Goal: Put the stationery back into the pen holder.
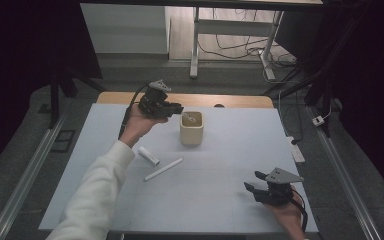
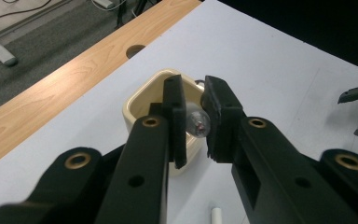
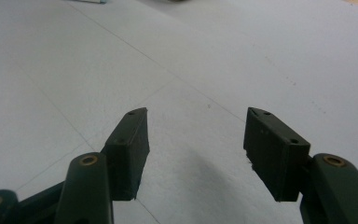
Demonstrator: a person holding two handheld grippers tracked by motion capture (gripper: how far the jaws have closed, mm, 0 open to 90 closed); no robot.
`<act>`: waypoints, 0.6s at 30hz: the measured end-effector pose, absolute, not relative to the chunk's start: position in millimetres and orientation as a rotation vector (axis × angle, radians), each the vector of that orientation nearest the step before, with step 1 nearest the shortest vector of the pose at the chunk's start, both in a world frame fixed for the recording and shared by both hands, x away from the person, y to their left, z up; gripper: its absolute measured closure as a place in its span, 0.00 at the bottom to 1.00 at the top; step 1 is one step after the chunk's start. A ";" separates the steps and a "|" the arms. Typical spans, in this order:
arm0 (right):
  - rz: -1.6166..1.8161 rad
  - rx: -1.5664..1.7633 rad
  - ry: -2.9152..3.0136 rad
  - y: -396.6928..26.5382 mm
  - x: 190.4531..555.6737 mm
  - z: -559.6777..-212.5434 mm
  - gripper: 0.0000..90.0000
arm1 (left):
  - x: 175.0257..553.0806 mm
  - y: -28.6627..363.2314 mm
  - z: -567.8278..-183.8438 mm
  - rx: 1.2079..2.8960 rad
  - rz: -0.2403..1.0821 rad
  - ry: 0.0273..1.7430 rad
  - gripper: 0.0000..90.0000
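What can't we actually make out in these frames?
- Cup contents: in the high view its interior is too small to read; in the left gripper view the left gripper covers the opening.
- The clear pen-like item it grips: seen end-on, its length runs behind the jaws.
- White stick: cut by the bottom edge in the left gripper view.
- Right hand: cut by the bottom edge in the high view.

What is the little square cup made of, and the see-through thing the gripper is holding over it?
The cup looks like glazed ceramic, maybe plastic: cream, smooth, thick rounded rim. The held item looks like clear plastic or glass: transparent, with a shiny highlight.
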State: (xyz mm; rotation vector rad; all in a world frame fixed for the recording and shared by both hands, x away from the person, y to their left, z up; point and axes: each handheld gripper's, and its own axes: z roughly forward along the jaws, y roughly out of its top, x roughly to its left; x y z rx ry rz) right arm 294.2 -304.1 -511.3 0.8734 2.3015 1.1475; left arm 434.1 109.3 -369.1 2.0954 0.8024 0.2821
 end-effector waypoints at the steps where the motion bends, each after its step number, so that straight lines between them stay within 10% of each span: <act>1: 1.150 0.872 2.306 -304.2 294.4 -511.4 0.44 | 434.4 108.8 -369.5 2.099 0.282 0.801 0.87; 14: 1.149 0.867 2.311 -303.7 294.9 -512.2 0.44 | 435.4 104.4 -373.0 2.085 0.303 0.793 0.85; 18: 1.144 0.867 2.312 -303.5 294.7 -512.3 0.44 | 433.1 106.5 -372.8 2.058 0.332 0.799 0.47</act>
